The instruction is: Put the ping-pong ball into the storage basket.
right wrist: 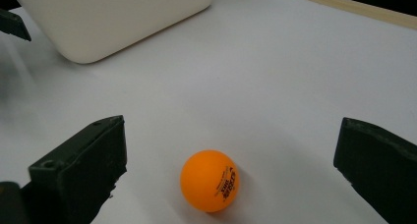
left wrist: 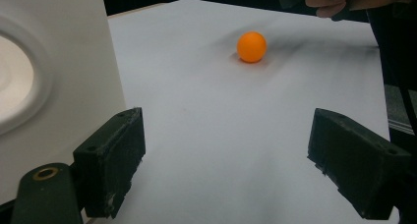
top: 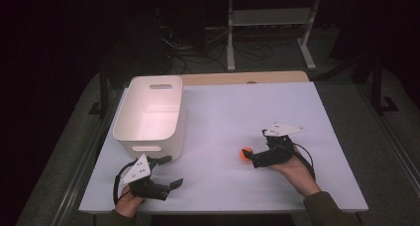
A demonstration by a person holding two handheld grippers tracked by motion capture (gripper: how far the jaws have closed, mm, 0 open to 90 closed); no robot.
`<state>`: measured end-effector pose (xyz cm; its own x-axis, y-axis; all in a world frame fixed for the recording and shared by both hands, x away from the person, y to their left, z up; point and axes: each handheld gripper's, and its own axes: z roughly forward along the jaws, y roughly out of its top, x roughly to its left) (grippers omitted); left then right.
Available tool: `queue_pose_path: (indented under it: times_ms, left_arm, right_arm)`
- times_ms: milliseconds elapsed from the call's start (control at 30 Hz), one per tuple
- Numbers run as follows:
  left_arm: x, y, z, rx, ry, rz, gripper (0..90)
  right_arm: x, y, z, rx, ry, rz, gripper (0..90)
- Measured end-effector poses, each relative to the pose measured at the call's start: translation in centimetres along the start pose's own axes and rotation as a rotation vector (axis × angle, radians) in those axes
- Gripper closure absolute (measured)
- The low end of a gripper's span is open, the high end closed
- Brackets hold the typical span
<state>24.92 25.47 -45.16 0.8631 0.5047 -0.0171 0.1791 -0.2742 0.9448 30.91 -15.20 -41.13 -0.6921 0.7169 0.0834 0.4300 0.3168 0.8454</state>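
An orange ball (top: 245,154) with small black print lies on the white table (top: 247,107), right of centre. My right gripper (top: 253,157) is open, and the ball (right wrist: 210,181) sits on the table between its two black jaws, touching neither. My left gripper (top: 172,171) is open and holds nothing, near the front left just in front of a white bin (top: 148,112). In the left gripper view the ball (left wrist: 252,46) lies well ahead of the left gripper (left wrist: 233,155), with the bin's wall (left wrist: 59,86) close on the left.
The bin (right wrist: 113,17) stands open-topped at the table's left, with handle cut-outs in its end walls and nothing visible inside. The table's front edge lies just behind both hands. Beyond the far edge are a dark floor, cables and a white frame (top: 270,18).
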Motion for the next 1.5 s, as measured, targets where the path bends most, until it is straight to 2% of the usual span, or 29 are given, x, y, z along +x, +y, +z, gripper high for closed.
queue_pose_path:
  times_ms: [1500]
  left_arm:
    - [0.0, 0.0, 0.0, 0.001, 0.004, -0.006, 14.1]
  right_arm:
    - [-0.8, 2.0, 1.8, -0.026, 0.000, 0.012, 0.0]
